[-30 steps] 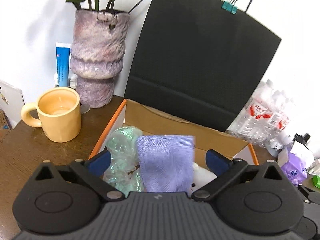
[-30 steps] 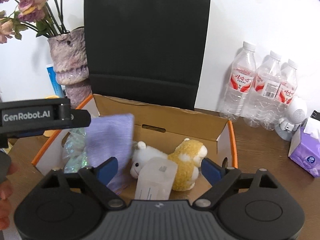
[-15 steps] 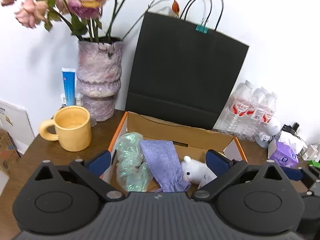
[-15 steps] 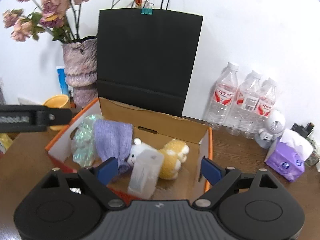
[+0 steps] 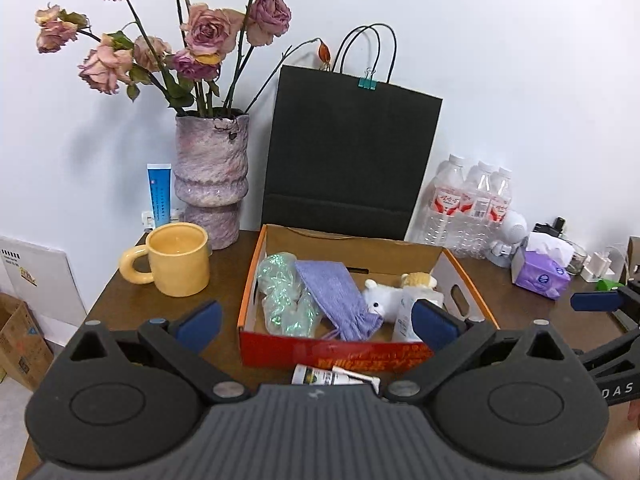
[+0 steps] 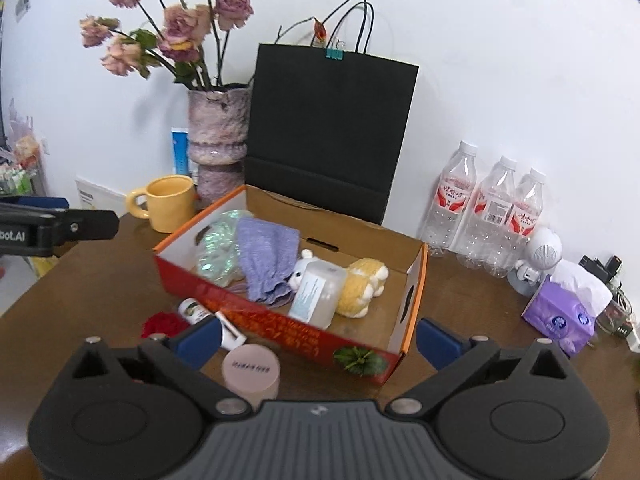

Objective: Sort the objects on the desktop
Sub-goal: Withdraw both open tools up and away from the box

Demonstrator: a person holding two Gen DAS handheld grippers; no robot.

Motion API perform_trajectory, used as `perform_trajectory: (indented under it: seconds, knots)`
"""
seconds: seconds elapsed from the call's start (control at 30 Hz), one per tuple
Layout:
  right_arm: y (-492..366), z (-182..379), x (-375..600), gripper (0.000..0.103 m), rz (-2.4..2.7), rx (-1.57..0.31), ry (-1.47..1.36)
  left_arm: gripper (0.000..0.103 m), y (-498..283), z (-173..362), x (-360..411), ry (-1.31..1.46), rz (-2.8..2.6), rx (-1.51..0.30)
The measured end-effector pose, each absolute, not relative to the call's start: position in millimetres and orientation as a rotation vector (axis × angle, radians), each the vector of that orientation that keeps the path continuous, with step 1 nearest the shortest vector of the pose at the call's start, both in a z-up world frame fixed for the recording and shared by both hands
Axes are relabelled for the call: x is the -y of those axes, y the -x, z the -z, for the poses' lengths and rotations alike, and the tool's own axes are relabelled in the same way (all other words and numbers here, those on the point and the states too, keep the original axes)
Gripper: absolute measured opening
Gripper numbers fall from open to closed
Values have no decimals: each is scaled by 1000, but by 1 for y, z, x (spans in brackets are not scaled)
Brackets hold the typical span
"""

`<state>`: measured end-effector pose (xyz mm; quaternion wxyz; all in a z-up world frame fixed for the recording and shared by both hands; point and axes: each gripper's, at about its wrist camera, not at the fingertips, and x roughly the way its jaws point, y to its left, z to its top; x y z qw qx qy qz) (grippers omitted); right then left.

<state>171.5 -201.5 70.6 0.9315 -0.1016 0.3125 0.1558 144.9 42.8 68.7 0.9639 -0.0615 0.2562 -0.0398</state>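
Observation:
An open cardboard box (image 5: pixel 340 350) (image 6: pixel 280 330) sits mid-table. Inside lie a purple knit cloth (image 5: pixel 336 296) (image 6: pixel 266 258), an iridescent plastic bag (image 5: pixel 284 292) (image 6: pixel 218 248), a white and yellow plush toy (image 5: pixel 382 300) (image 6: pixel 362 288) and a frosted bottle (image 6: pixel 318 294). In front of the box lie a small white tube (image 5: pixel 334 376) (image 6: pixel 200 314), a pink round jar (image 6: pixel 251 372), a red scrunchie (image 6: pixel 162 324) and a strawberry-like item (image 6: pixel 358 360). My left gripper (image 5: pixel 316 320) hangs open and empty before the box. My right gripper (image 6: pixel 320 338) is open and empty too.
A yellow mug (image 5: pixel 176 264) (image 6: pixel 168 202) and a purple vase of dried roses (image 5: pixel 212 176) (image 6: pixel 218 128) stand left. A black paper bag (image 5: pixel 348 160) (image 6: pixel 326 132) rises behind the box. Water bottles (image 6: pixel 492 220), a white speaker (image 6: pixel 540 256) and a purple tissue pack (image 5: pixel 540 272) (image 6: pixel 568 316) are right.
The purple cloth dropped from my left gripper into the box. Both grippers then pulled back and up, away from the box, so the table in front came into view.

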Motion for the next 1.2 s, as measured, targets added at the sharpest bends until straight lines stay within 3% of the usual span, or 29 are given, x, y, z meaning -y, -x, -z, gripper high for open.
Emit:
perform_trajectory:
  seconds: [0.63,1.2]
  knots:
    - [-87,-52,224,103,-375,-662,182,103,-71,-62,-39,121,129,-525]
    - [-69,-36,251,103,-336,-628,95,103,-48,-40,-41,124,126,-552]
